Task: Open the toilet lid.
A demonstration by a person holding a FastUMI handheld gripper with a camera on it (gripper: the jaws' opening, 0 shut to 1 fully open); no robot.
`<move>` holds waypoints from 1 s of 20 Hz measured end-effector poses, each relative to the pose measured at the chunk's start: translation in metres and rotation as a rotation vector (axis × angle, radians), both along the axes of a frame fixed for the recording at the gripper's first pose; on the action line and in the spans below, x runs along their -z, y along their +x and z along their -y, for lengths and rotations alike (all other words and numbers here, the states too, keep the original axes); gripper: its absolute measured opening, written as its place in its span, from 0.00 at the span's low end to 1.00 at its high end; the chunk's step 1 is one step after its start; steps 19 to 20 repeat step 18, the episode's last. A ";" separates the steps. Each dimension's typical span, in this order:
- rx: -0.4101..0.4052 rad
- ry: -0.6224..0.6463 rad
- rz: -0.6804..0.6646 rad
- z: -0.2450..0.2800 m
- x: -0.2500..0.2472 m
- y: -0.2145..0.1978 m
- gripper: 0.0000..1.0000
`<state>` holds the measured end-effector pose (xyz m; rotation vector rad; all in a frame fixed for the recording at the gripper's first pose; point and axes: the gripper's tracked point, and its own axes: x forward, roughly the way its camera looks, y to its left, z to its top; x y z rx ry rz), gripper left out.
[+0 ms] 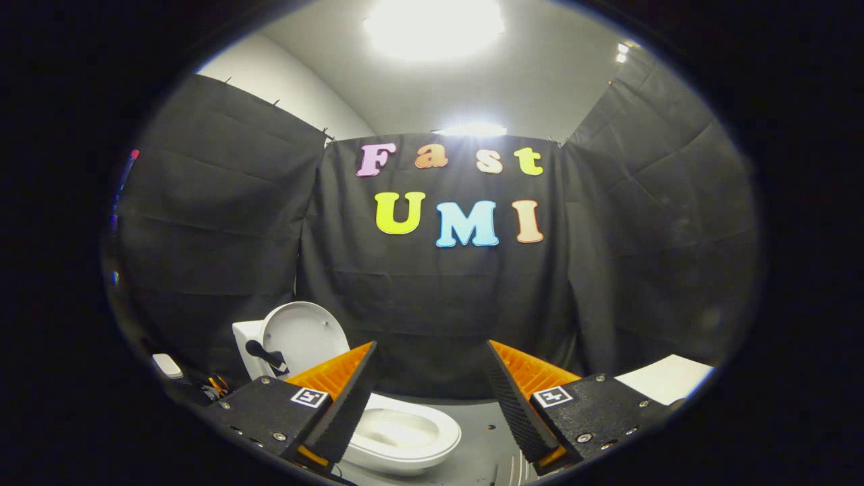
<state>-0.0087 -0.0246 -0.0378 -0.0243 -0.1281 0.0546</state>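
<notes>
A white toilet stands on the grey floor ahead and to the left. Its lid [302, 334] is raised upright against the cistern, with a dark handle piece [266, 356] fixed to its front. The seat and open bowl [405, 432] lie below, partly behind my left finger. My gripper [432, 391] is open, its orange-and-black fingers [347, 398] spread wide with nothing between them. It hangs back from the toilet, to the right of the lid and above the bowl's rim.
Black cloth walls close the booth on three sides. A white flat surface [665, 378] sits low at the right beyond the right finger. Small items [167, 366], one white, lie on the floor left of the toilet. Grey floor [482, 439] shows between the fingers.
</notes>
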 end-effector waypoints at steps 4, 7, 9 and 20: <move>0.075 -0.067 -0.008 0.006 -0.002 -0.019 0.94; 0.061 -0.043 0.002 -0.008 -0.003 -0.028 0.94; 0.052 -0.038 0.005 -0.012 -0.008 -0.028 0.94; 0.019 -0.074 0.012 -0.015 -0.008 -0.026 0.95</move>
